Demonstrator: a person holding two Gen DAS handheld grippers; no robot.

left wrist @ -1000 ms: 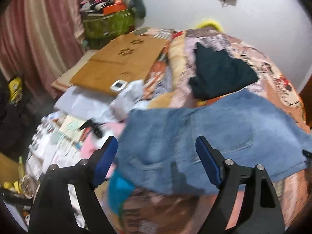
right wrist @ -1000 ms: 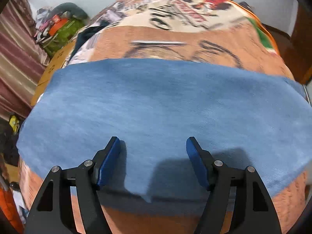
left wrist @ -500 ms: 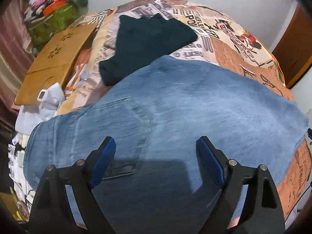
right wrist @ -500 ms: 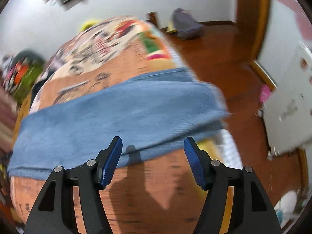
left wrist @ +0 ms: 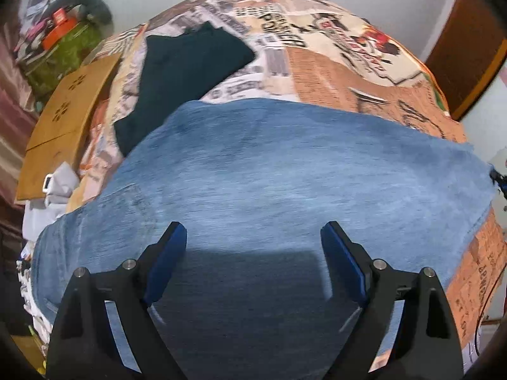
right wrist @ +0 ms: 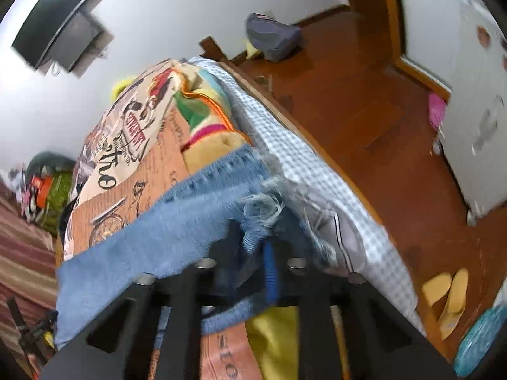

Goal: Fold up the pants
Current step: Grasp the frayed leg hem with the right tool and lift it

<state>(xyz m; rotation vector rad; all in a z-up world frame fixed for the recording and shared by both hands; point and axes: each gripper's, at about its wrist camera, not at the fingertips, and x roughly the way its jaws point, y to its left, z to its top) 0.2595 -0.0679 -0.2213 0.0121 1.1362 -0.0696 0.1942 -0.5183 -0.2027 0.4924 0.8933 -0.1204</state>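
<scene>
Right gripper (right wrist: 258, 253) clamped on frayed hem of jeans (left wrist: 285, 171); left gripper (left wrist: 253, 253) jaws wide apart, holding nothing.

Jeans lie flat across the printed bedspread (left wrist: 332, 60), spanning most of the left wrist view; left gripper sits over the denim mid-section, its shadow on the fabric, contact with the cloth can't be judged; dark folded garment (left wrist: 187, 72) on the bedspread just past the jeans' far edge, touching or slightly under it; wooden board (left wrist: 63, 120) off to the left of the bed; right wrist view: hem end near the bed's side edge, bunched between closed blue pads (right wrist: 271, 272), checkered sheet (right wrist: 285, 145) beside it; yellow slippers (right wrist: 450, 291) on the wooden floor (right wrist: 364, 104).
</scene>
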